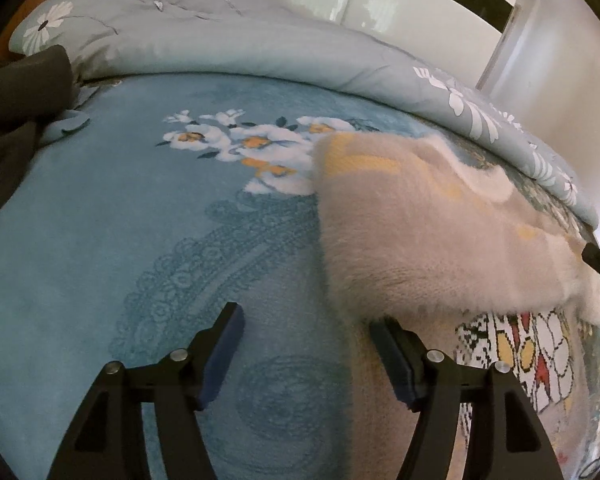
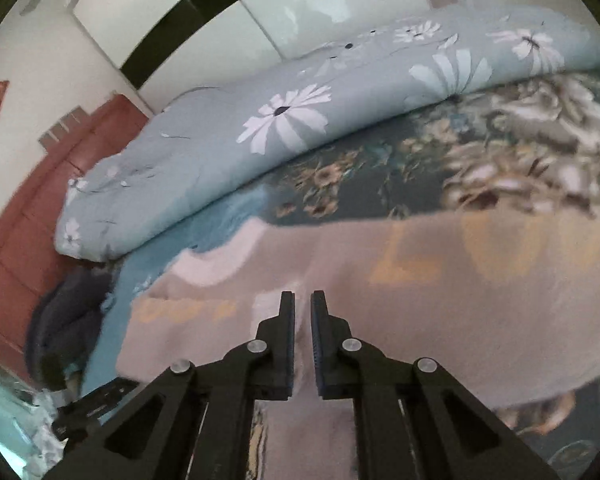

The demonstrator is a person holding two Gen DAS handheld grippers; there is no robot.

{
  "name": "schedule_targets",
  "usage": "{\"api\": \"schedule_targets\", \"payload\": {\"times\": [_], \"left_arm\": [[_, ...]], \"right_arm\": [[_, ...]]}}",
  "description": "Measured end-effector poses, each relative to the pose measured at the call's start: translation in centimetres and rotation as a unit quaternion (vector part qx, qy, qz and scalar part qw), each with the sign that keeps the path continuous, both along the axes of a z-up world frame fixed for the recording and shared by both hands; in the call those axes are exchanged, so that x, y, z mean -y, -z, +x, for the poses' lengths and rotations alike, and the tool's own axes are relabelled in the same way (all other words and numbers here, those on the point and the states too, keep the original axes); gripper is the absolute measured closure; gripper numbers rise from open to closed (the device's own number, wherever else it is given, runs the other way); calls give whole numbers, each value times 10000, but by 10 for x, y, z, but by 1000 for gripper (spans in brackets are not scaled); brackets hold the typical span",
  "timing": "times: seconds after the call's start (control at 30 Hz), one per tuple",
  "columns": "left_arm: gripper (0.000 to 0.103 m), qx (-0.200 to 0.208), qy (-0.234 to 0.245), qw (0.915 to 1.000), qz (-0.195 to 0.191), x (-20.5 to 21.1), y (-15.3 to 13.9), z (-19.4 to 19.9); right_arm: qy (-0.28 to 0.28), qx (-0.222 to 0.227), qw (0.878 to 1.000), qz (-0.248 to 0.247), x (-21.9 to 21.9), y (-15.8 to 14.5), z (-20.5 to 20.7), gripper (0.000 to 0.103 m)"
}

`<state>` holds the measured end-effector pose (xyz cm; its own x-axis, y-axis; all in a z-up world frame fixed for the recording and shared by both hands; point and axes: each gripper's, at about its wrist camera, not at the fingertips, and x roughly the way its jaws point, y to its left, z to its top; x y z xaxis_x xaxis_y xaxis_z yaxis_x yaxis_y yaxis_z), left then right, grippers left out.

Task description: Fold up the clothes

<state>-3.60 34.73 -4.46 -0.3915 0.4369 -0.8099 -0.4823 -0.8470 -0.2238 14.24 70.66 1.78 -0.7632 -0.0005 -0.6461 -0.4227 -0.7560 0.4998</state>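
One blue floral blanket (image 1: 100,220) fills the left and centre of the left wrist view. One rolled grey daisy-print quilt (image 1: 220,40) arcs across the top of both views. One fuzzy pink sweater (image 1: 412,232) with yellow lettering lies centre right in the left view, folded over itself, and spreads across the lower half of the right view. One dark garment (image 1: 16,92) sits at the left edge. Two grippers: left gripper (image 1: 306,350), bottom centre, jaws wide apart, nothing between them, right finger at the sweater's edge. Right gripper (image 2: 302,340), bottom centre, jaws narrow, pinching a fold of sweater.
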Motion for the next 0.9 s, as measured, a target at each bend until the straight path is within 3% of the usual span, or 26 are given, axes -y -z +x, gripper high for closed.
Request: {"api": "schedule_targets", "payload": {"times": [0.03, 0.07, 0.1, 0.17, 0.27, 0.4, 0.5, 0.67, 0.73, 0.77, 0.8, 0.9], "left_arm": [[33, -10, 3, 10000, -5, 0, 0, 0], [33, -27, 9, 10000, -18, 0, 0, 1], [33, -44, 16, 10000, -32, -1, 0, 1], [32, -67, 30, 10000, -50, -1, 0, 3], [32, -67, 37, 10000, -44, -1, 1, 3], [31, -85, 45, 9999, -75, -2, 1, 4], [31, -106, 41, 9999, -85, -2, 0, 4], [31, -126, 45, 9999, -90, -2, 1, 5], [31, -138, 72, 9998, -86, -1, 1, 5], [31, -143, 86, 9998, -82, -1, 1, 5], [31, -151, 103, 9998, -72, 0, 2, 5], [30, -167, 117, 9998, -71, -1, 2, 5]], "right_arm": [[-109, -44, 9999, -22, 5, 1, 0, 93], [-183, -9, 9998, -5, 8, 1, -1, 84], [-238, 73, 9997, 35, 10, 2, -3, 66], [-296, 237, 9992, 99, 14, 4, -7, 52], [-130, 336, 9991, -210, 7, 19, -5, 51], [-150, 76, 9979, -630, 8, 29, 0, 49], [-413, -134, 9956, -831, 18, 27, -6, 49], [-385, 5, 9956, -850, 27, 34, -20, 52], [-140, -58, 9941, -1076, 21, 39, -18, 68], [12, -11, 9927, -1204, 17, 43, -17, 85], [102, 25, 9913, -1314, 14, 46, -17, 92], [144, -61, 9907, -1353, 13, 43, -15, 92]]}}
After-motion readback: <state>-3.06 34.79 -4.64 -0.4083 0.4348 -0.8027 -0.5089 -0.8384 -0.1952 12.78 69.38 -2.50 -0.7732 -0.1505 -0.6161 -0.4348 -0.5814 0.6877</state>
